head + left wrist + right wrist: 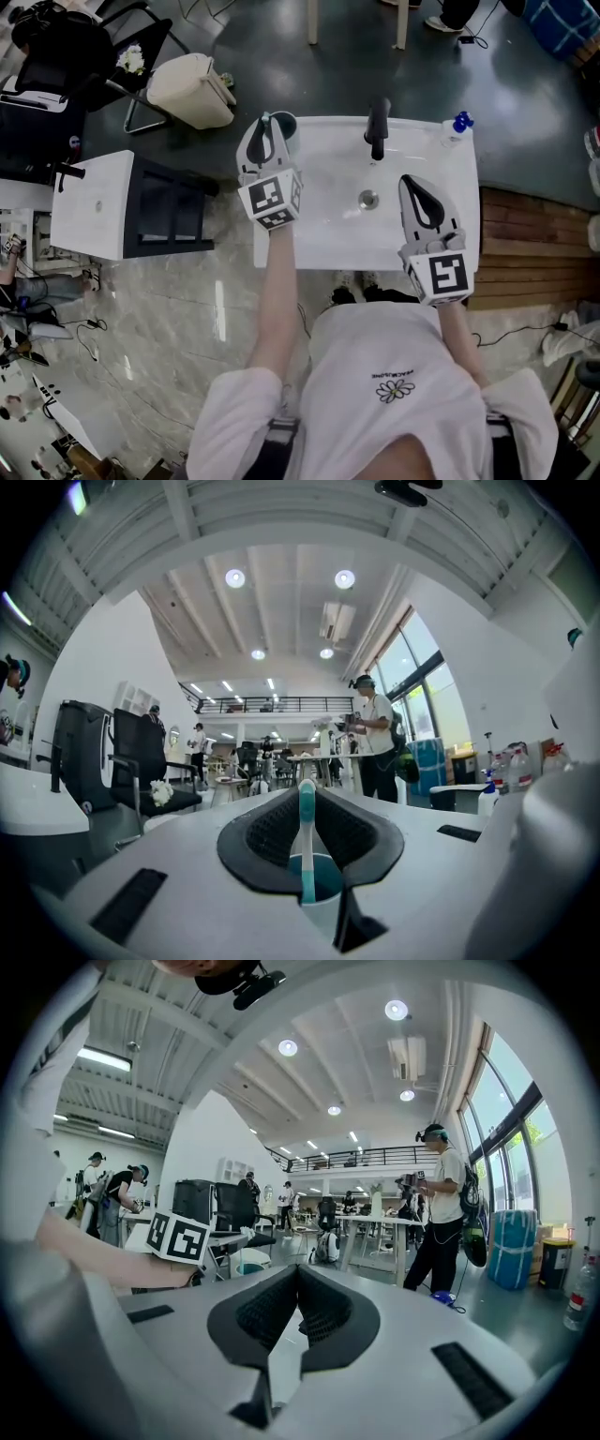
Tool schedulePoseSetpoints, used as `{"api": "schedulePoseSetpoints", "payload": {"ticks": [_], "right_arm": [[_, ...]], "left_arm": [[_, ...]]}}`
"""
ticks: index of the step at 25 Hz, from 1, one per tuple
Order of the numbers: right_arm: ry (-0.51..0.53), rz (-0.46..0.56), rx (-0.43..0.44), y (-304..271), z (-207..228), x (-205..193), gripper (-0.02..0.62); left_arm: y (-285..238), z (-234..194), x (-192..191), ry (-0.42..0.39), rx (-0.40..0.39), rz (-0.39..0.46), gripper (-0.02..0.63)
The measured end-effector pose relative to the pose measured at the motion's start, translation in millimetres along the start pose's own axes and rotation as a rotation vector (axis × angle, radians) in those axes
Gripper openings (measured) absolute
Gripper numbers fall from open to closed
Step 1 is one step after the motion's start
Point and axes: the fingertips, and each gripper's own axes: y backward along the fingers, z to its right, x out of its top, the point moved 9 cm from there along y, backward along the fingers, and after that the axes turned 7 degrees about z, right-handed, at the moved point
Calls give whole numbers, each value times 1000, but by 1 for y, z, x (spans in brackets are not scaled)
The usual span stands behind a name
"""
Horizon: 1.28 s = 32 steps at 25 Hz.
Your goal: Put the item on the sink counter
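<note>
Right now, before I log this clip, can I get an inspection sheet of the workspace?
Surface: white sink counter with black faucet.
Job's things: cup holding a teal toothbrush, over the counter's far left corner.
Clutter: blue-capped bottle at the far right corner.
Grippers: left gripper shut on cup; right gripper shut, empty, over the basin.
Cables: loose cable on the floor.
Surroundings: waste bin, white cabinet.

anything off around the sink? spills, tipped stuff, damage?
Nothing stands out. The sink counter shows no spill or damage, and the faucet and blue-capped bottle are upright. The left hand-held gripper holds the cup at the far left corner, toothbrush standing in it. The right hand-held gripper is shut and empty.
</note>
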Motion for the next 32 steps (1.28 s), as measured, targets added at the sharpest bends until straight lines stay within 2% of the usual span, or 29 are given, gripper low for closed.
{"api": "schedulePoseSetpoints", "payload": {"ticks": [11, 15, 27, 32], "right_arm": [[-9, -62, -7, 0, -3, -13, 12], [5, -43, 9, -3, -6, -12, 11], [-3, -89, -9, -3, -8, -12, 11], [-2, -55, 9, -2, -9, -13, 11]], "left_arm": [[-1, -3, -22, 13, 13, -52, 61], [1, -4, -28, 24, 15, -67, 61], [-1, -7, -30, 31, 19, -95, 61], [-1, -7, -26, 38, 41, -78, 125]]}}
